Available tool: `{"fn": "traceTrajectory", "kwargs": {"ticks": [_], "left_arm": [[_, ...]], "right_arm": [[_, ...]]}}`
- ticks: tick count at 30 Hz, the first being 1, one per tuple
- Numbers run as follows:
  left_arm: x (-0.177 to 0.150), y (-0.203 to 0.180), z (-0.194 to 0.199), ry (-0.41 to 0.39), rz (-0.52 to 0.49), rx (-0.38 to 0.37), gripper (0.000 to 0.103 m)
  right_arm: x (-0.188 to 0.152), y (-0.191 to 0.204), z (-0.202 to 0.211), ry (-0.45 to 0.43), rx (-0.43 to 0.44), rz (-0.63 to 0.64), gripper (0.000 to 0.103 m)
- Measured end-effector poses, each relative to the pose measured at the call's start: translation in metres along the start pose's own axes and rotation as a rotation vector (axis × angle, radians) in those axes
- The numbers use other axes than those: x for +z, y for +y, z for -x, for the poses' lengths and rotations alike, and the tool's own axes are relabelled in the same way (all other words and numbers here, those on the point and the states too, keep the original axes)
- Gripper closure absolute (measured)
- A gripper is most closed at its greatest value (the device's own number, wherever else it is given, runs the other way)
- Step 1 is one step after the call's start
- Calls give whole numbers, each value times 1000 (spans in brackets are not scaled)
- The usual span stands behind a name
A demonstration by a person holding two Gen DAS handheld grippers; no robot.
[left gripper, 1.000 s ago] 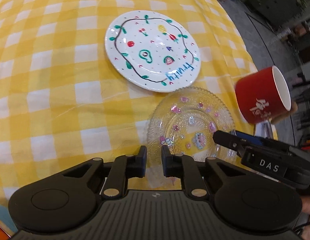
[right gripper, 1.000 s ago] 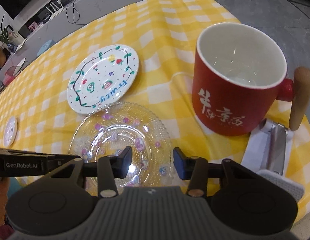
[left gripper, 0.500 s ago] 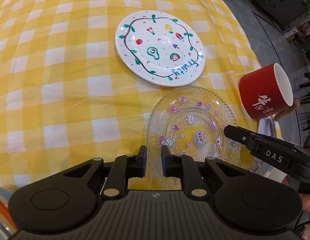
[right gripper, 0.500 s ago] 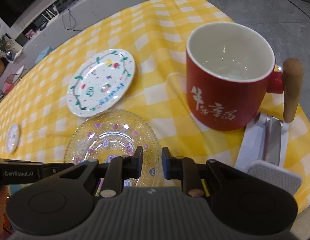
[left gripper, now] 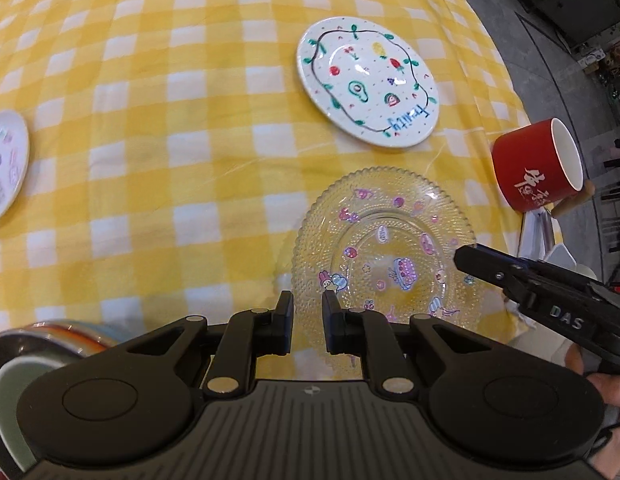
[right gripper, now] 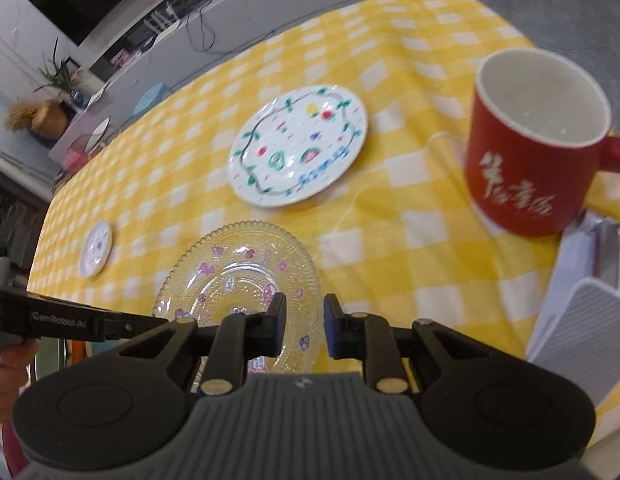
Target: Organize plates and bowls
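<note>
A clear glass plate (left gripper: 390,240) (right gripper: 238,272) with cartoon stickers is just above the yellow checked tablecloth (left gripper: 190,160), casting a faint shadow at its left edge. My left gripper (left gripper: 308,312) is shut on its near left rim. My right gripper (right gripper: 304,316) is shut on its right rim, and one of its fingers (left gripper: 482,260) shows over the plate in the left wrist view. Beyond the glass plate lies a white plate (left gripper: 366,80) (right gripper: 298,144) painted with fruit. A small white plate (left gripper: 2,160) (right gripper: 96,248) lies far left.
A red mug (left gripper: 534,168) (right gripper: 534,160) with a wooden handle stands at the right near the table edge. A white rack (right gripper: 582,312) sits in front of it. Stacked coloured dishes (left gripper: 38,336) show at the lower left of the left wrist view.
The right jaws have closed onto the glass plate's rim. Both cameras have pulled back and up, and the small white plate and the stacked dishes have come into view at the left.
</note>
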State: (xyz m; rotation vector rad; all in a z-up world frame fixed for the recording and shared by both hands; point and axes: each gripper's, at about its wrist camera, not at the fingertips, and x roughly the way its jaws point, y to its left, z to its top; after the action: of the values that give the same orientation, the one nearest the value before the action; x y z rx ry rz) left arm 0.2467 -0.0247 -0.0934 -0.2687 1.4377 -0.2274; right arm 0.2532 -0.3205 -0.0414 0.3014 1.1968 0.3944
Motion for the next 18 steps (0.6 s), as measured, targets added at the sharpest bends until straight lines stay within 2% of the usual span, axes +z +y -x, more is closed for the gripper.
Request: {"fn": "traceTrajectory", "kwargs": {"ticks": [6,12,18], "left_arm": [[-6,12,7,7,-10,-2,87],[-4,12,10,16,-27,11,87],[-10,-5,0,54,-120,98,87]], "right_arm": [[-4,6,-15,57,27,12,83],[-8,10,-26,97,12,25,83],[-10,8,-26,118,14,29,82]]}}
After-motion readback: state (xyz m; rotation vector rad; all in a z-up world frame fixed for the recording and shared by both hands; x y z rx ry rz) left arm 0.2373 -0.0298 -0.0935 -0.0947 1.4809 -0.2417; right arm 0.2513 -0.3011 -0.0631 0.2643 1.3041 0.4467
